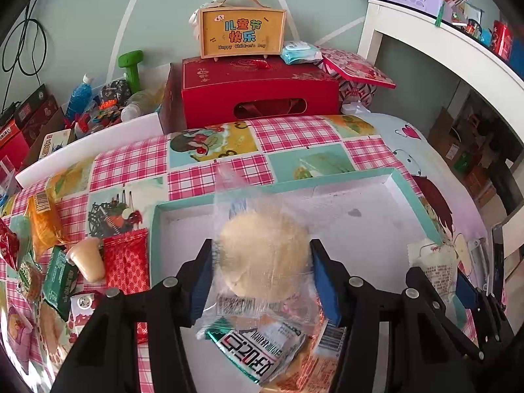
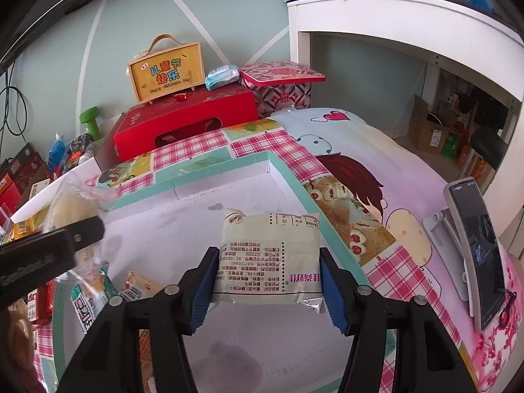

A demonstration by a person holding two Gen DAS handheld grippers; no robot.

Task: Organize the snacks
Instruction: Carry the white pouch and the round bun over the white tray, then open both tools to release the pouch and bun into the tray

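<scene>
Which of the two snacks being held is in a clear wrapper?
The round pale bun in the left gripper. Its wrapper is see-through; the right gripper holds an opaque cream packet with printed text.

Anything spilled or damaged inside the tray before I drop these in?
Yes: the tray floor carries dark stains, one near the front edge and a small one toward the back. They look like old marks, not a fresh spill. No packet looks torn.

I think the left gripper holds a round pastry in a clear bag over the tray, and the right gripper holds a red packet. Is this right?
Not quite. The left gripper does hold the round pastry over the tray, but the right wrist view shows the right gripper holding a cream-white packet with printed text, not a red one.
</scene>
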